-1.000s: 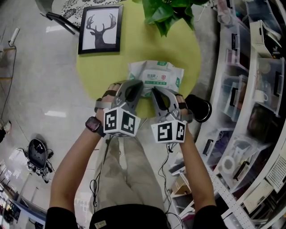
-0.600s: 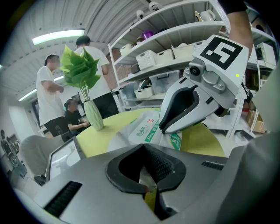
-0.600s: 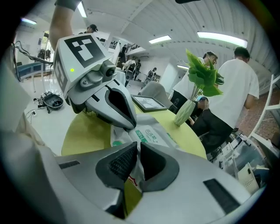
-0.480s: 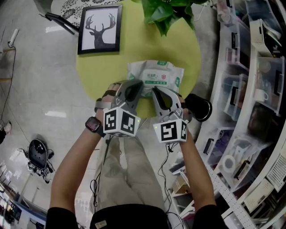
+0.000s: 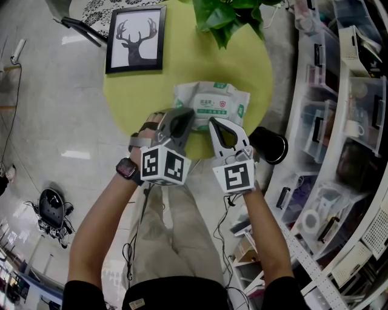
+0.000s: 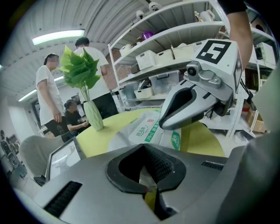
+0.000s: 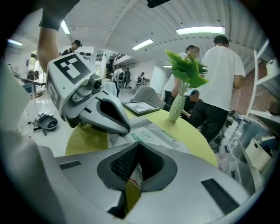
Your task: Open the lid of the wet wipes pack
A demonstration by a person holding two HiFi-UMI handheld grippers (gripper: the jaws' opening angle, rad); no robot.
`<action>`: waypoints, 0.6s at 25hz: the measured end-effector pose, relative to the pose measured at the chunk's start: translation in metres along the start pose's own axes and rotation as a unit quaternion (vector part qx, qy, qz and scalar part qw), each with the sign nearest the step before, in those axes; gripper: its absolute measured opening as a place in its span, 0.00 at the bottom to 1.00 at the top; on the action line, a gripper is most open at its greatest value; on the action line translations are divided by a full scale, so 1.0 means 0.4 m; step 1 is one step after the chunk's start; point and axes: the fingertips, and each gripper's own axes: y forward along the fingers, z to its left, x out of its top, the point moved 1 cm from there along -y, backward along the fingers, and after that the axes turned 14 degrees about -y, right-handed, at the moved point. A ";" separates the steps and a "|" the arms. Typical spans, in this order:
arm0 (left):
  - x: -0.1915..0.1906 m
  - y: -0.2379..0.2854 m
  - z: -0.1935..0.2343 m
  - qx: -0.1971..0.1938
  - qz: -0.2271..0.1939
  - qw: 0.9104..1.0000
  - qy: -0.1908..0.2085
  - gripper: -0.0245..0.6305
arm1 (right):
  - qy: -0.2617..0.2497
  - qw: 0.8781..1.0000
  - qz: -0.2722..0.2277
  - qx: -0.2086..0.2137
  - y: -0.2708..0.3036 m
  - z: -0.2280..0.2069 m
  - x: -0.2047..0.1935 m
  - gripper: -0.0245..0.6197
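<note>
Your left claw (image 5: 185,118), jaws together, rests at the near edge of the white-and-green plastic wet wipes pack (image 5: 212,97) on the yellow-green worktop (image 5: 182,66), likely steadying it; your right claw (image 5: 214,124) has just been closing alongside, pinching nothing evident.

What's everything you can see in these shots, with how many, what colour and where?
Table: one, yellow-green, round, middle of the head view.
Wet wipes pack: one, white with green print, on the table's near side.
Framed deer picture: one, black frame, on the table's far left.
Plant: one, green leaves in a pale green vase, at the table's far edge.
Black round object: one, by the table's right edge; can't tell what it is.
Shelves: white, holding bins, on the right.
People: several, beyond the table.
Wristwatch: one, black, on the left wrist.
Left claw: grey, shut, at the pack's near edge.
Right claw: grey, shut, beside it.
</note>
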 end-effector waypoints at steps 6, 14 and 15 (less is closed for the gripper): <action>0.001 0.002 -0.002 -0.002 0.000 1.000 -0.001 0.06 | -0.025 1.000 0.006 0.005 -0.004 -0.010 -0.002 0.04; 0.001 0.000 -0.001 -0.002 -0.001 1.000 -0.003 0.06 | -0.092 0.995 0.027 -0.008 -0.003 0.017 -0.001 0.06; 0.001 0.000 -0.001 -0.003 -0.001 1.000 -0.003 0.06 | -0.090 0.996 0.026 -0.008 -0.003 0.016 -0.001 0.07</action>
